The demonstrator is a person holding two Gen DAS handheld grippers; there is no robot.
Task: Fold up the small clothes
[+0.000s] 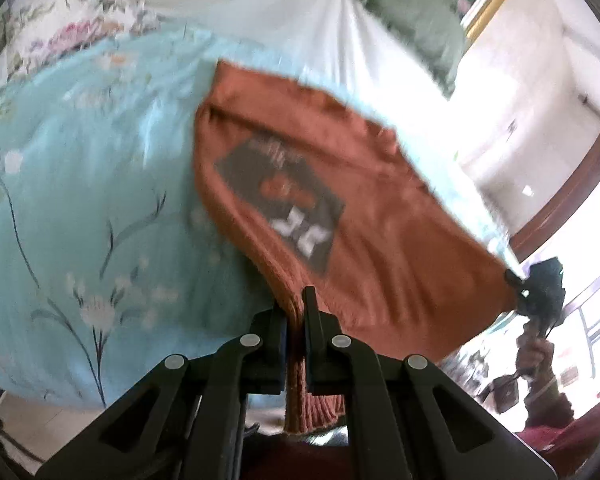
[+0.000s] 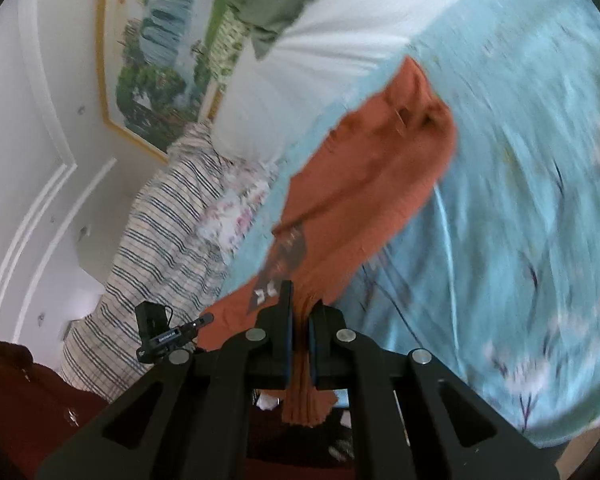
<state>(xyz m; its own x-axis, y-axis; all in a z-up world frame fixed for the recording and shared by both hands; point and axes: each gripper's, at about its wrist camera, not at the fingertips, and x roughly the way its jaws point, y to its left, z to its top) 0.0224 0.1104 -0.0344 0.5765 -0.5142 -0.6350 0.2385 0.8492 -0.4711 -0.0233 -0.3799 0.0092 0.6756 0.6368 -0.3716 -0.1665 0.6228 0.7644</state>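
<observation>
Above a blue floral bedspread (image 1: 80, 184), a soft, light orange shirt (image 1: 372, 208) hangs stretched between the left gripper (image 1: 295, 308) and right gripper (image 2: 300, 312), each pinching a ribbed hem corner, likely the surest hold.

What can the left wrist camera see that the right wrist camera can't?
Only the left wrist view shows the whole dark print on the orange shirt and a door frame. Only the right wrist view shows a framed landscape painting and a striped cloth. Both show the shirt pinched by the left gripper and the right gripper, the light blue floral bedcover, a white sheet and a green garment.
</observation>
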